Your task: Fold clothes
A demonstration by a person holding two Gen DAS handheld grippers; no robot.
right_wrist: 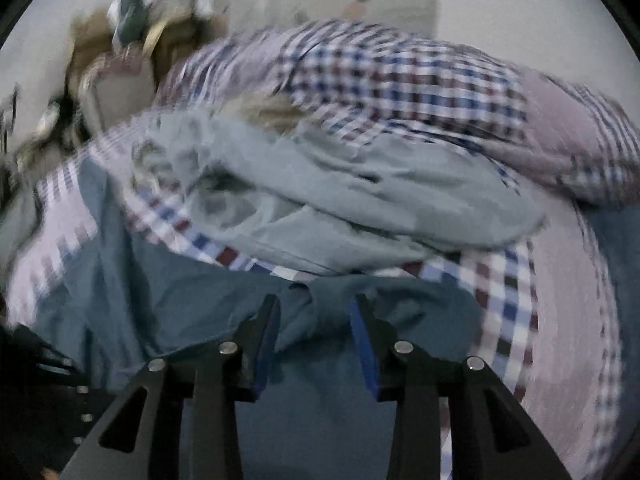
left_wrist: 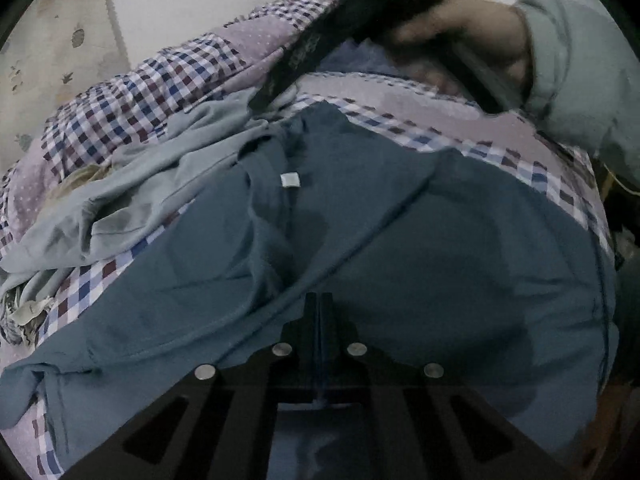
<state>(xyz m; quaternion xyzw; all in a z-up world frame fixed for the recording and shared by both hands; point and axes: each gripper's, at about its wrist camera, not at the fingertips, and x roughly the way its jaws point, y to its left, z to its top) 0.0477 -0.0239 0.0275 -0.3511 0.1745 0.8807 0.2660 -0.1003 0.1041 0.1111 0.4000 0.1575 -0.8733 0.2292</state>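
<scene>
Shirt (left_wrist: 400,240) spread on checked quilt (left_wrist: 160,80); left gripper (left_wrist: 319,308) pinched onto its fabric; right gripper (right_wrist: 315,312) agape, empty, w/ bunched hem just ahead btwn fingers

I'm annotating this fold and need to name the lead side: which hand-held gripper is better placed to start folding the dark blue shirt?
Probably the left hand-held gripper: its fingers appear shut on a fold of the dark blue shirt. The right hand-held gripper is open, with shirt fabric bunched between its fingers but not clamped.
</scene>
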